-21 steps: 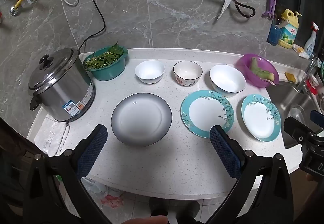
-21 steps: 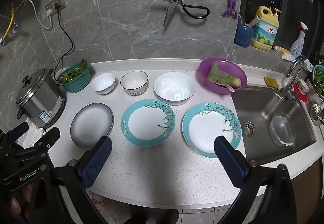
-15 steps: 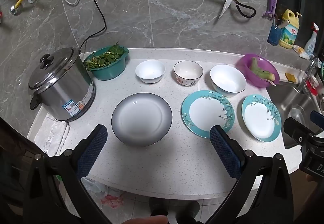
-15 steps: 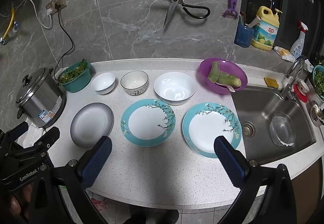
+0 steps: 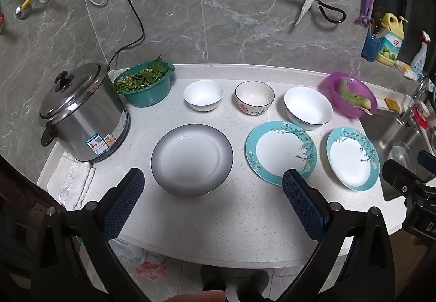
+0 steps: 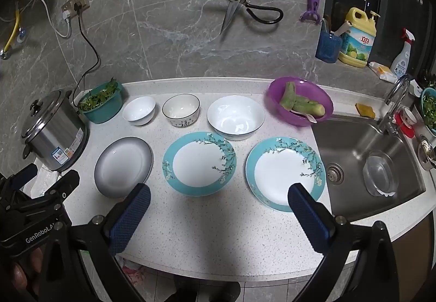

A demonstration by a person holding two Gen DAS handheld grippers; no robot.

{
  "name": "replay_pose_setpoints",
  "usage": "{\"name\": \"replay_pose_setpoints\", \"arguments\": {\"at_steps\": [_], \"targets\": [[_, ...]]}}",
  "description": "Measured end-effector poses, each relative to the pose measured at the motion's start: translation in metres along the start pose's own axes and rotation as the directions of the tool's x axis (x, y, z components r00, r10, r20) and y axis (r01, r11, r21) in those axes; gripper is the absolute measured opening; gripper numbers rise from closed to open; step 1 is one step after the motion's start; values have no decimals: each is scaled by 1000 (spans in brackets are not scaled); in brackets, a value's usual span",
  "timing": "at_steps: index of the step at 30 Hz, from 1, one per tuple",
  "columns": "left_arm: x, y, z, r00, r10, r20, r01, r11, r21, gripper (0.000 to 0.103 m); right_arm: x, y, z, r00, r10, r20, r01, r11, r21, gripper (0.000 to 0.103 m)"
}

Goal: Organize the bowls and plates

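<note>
On the white counter (image 5: 234,223) lie a grey plate (image 5: 192,158) (image 6: 124,165) and two teal-rimmed flowered plates (image 5: 280,152) (image 5: 353,158), also seen in the right wrist view (image 6: 200,163) (image 6: 284,172). Behind them stand a small white bowl (image 5: 203,94) (image 6: 139,110), a patterned bowl (image 5: 254,97) (image 6: 181,109) and a large white bowl (image 5: 308,108) (image 6: 235,116). My left gripper (image 5: 212,193) hangs open above the counter's near edge, in front of the grey plate. My right gripper (image 6: 218,206) is open too, in front of the teal plates. Neither holds anything.
A steel rice cooker (image 5: 81,113) stands at the left beside a teal basket of greens (image 5: 144,81). A purple bowl of peeled vegetable (image 6: 299,100) sits by the sink (image 6: 368,160). Scissors (image 6: 239,7) hang on the wall. A white cloth (image 5: 69,179) lies near the cooker.
</note>
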State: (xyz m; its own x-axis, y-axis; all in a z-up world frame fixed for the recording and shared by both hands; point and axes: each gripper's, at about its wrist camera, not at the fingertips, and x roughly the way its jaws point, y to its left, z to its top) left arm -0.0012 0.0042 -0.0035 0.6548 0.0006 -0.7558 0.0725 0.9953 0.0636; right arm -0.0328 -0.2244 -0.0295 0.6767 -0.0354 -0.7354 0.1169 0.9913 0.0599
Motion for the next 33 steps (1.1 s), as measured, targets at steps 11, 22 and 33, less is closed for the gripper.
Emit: {"name": "replay_pose_setpoints", "arguments": {"at_steps": [11, 22, 33], "targets": [[2, -1, -3, 1000, 3, 0, -3, 1000, 1, 103, 1, 0, 0, 1000, -1, 0, 1, 1000, 0, 103], [2, -2, -3, 1000, 4, -2, -4, 1000, 1, 103, 2, -1, 0, 1000, -1, -2, 1, 1000, 0, 103], [3, -3, -3, 1000, 5, -3, -4, 1000, 1, 103, 4, -2, 1, 1000, -2, -3, 2, 1000, 1, 103]]}}
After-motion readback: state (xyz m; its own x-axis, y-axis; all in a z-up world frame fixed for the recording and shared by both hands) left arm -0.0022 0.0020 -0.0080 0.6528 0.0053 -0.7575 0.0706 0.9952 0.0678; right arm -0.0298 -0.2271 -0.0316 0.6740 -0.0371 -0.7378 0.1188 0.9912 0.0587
